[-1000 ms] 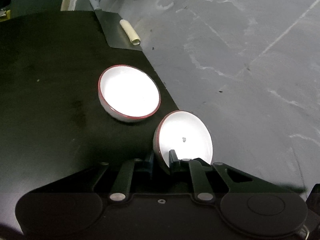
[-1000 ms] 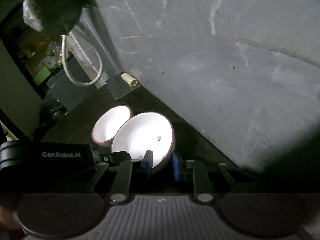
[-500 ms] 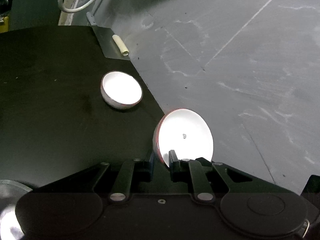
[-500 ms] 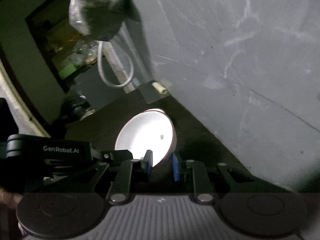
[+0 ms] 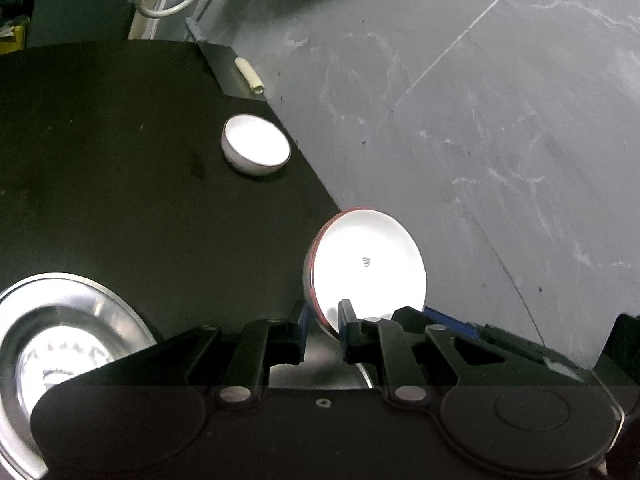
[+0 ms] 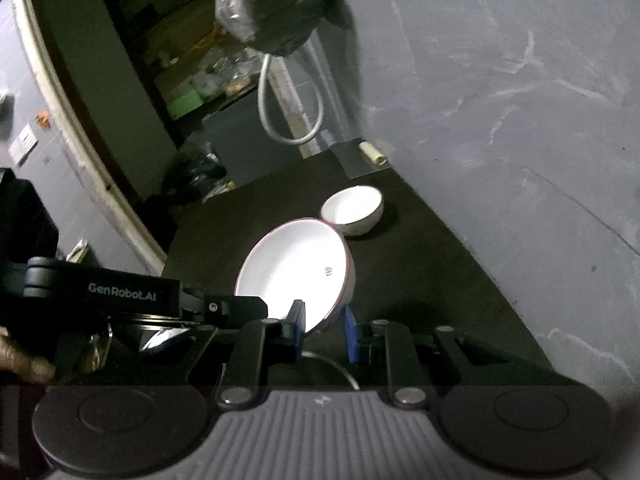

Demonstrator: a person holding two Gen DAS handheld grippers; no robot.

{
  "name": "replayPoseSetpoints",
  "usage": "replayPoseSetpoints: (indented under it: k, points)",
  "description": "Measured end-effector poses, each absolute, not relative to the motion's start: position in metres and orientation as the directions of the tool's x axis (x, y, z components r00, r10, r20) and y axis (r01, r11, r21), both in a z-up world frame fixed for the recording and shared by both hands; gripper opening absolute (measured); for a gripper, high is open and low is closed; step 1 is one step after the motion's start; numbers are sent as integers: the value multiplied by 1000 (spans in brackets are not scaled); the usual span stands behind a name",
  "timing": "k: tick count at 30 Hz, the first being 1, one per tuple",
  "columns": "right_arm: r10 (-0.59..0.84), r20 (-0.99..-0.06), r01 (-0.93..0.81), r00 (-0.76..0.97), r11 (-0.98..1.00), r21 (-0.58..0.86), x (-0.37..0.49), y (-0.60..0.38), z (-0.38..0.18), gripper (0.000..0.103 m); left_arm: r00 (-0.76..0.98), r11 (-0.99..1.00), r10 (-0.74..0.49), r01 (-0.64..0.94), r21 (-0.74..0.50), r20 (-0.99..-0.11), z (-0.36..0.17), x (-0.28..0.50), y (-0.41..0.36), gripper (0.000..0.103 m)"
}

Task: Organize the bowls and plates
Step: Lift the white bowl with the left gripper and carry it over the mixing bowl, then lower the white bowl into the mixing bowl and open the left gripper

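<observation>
A white bowl with a red rim [image 5: 368, 264] is held tilted on edge above the black table; it also shows in the right wrist view [image 6: 296, 272]. My left gripper [image 5: 322, 320] is shut on its lower rim. My right gripper [image 6: 322, 324] is shut on the same bowl's rim from the other side. A second white bowl [image 5: 256, 146] stands upright on the table near its far edge, also in the right wrist view [image 6: 352, 210]. A steel plate [image 5: 60, 352] lies at the near left of the table.
The black table [image 5: 120, 160] ends along a diagonal edge, with grey floor [image 5: 480, 120] beyond. A small cream roll [image 5: 250, 76] lies on a grey sheet at the far corner. A white cable [image 6: 288, 104] hangs behind. Another steel rim [image 6: 332, 368] shows under my right gripper.
Both grippers have drawn back and up with the held bowl, away from the second bowl. The steel plate has come into the left wrist view.
</observation>
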State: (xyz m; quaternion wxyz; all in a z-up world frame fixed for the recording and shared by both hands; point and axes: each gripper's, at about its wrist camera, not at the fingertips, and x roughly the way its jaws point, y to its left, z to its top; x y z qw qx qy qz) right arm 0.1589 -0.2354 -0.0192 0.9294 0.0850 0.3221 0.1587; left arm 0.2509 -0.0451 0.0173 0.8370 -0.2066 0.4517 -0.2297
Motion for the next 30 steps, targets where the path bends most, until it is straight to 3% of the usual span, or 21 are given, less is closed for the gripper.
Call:
replayPoseSetpoints:
  k: [30]
  points:
    - [387,-724,-331,571,916,228,127,-219,-45,23,307,829,-559,187,-527,-771,-22,221,-40,18]
